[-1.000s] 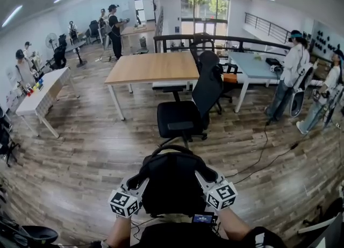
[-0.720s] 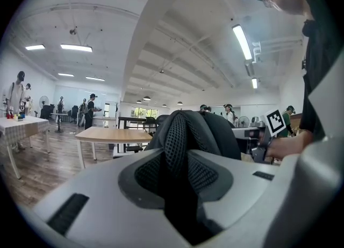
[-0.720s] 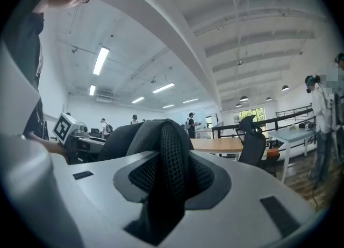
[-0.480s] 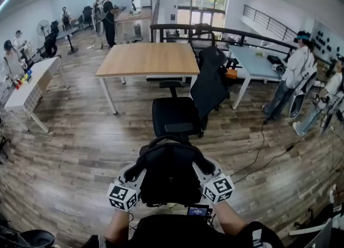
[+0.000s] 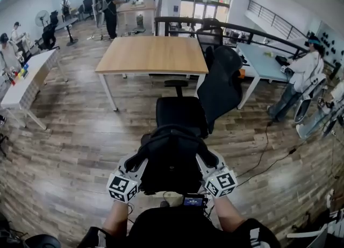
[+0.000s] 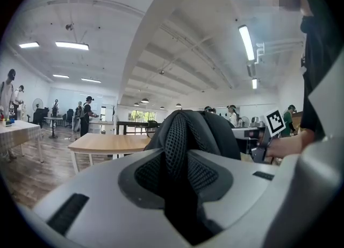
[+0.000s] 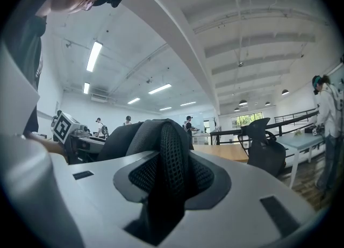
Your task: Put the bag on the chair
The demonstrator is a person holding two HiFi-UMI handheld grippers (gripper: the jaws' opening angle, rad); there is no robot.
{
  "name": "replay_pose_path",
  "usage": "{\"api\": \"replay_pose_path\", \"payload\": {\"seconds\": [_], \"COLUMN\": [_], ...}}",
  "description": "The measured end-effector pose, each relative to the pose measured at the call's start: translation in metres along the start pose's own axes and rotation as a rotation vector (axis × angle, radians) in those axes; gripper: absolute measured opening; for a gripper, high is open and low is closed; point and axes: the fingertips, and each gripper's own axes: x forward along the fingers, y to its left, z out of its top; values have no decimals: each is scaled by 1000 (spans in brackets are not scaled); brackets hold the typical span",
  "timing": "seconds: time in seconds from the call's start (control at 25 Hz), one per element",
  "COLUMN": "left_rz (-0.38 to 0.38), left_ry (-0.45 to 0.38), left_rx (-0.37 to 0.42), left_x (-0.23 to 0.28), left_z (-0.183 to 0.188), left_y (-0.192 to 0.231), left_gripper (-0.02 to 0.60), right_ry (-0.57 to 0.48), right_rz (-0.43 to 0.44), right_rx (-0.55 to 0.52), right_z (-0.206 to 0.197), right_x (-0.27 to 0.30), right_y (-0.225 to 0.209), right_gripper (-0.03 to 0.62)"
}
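A black backpack hangs in the air between my two grippers, just in front of the black office chair. My left gripper is shut on the bag's left mesh shoulder strap. My right gripper is shut on the right mesh strap. The bag's top handle loops over the chair seat's near edge in the head view. The chair's backrest stands at the seat's right side, leaning away to the right.
A wooden table stands behind the chair, a pale blue table to its right. A white table is at the left. A cable runs across the wooden floor at right. Several people stand at the room's far and right edges.
The chair has come closer and now lies right beyond the bag. Both grippers have kept their hold on the straps, carrying the bag forward.
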Motion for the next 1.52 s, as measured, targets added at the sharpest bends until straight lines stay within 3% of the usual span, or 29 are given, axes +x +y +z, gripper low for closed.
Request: {"api": "replay_pose_path", "payload": {"seconds": [0.44, 0.88, 1.12, 1.52], "left_rz": [25, 25, -15, 1], "left_ry": [-23, 42, 25, -23], "left_rx": [23, -17, 23, 91], "left_x": [61, 166, 241, 330], "left_z": [24, 23, 44, 92], "left_y": [88, 192, 244, 308], "left_gripper": [110, 110, 110, 109], "right_ry": [-20, 13, -5, -90], "right_rz": [20, 48, 49, 61], "right_rx": [22, 64, 54, 36], "right_z": [12, 0, 12, 49], "right_x": [108, 241, 319, 401], "right_y": [-35, -99, -155, -218], "right_gripper": [137, 133, 133, 132]}}
